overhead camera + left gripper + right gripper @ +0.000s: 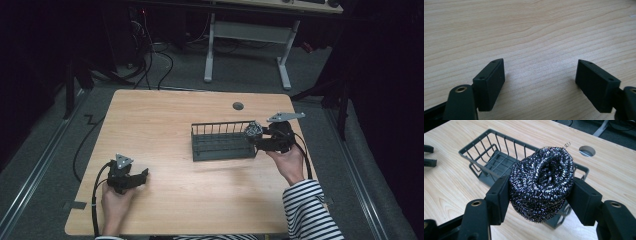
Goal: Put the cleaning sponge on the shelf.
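My right hand-held gripper (541, 195) pinches the steel scourer (541, 183) so it clears the basket (486, 157) rim below; left hand-held gripper (540, 82) idles wide.

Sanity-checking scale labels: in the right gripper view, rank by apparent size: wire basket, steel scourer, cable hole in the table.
1. Steel scourer, closest to the camera, so inflated.
2. Wire basket, partly hidden behind the scourer; likely bigger in reality.
3. Cable hole, clearly smallest.
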`<action>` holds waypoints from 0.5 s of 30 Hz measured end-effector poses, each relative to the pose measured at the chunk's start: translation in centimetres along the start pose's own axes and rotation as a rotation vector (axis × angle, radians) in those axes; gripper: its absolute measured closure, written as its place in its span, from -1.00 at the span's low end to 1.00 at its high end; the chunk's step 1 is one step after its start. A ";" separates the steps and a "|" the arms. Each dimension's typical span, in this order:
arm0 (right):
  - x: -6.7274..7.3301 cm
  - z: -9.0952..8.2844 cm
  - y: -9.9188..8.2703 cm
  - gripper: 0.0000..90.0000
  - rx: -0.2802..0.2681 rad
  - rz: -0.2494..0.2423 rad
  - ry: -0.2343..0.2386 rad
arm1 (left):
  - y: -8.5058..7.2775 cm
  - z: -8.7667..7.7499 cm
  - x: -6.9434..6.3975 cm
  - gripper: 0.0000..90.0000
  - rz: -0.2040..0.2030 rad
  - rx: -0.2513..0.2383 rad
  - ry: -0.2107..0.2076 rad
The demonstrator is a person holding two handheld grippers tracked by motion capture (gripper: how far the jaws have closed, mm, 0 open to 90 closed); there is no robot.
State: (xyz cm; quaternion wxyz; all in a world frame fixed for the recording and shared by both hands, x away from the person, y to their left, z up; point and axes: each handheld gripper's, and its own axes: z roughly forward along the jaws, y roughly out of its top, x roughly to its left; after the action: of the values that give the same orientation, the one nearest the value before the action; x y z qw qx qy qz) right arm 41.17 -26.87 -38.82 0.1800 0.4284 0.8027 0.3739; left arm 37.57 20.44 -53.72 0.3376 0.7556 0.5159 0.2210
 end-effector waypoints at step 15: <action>-0.2 3.0 2.0 -0.16 0.012 0.006 -0.005 | 0.0 0.0 0.0 -0.47 0.000 0.000 0.000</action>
State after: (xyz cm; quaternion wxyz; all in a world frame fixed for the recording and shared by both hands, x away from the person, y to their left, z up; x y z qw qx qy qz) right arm 44.23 -24.94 -39.25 0.1784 0.4329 0.8031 0.3685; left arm 37.57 20.44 -53.72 0.3377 0.7557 0.5158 0.2209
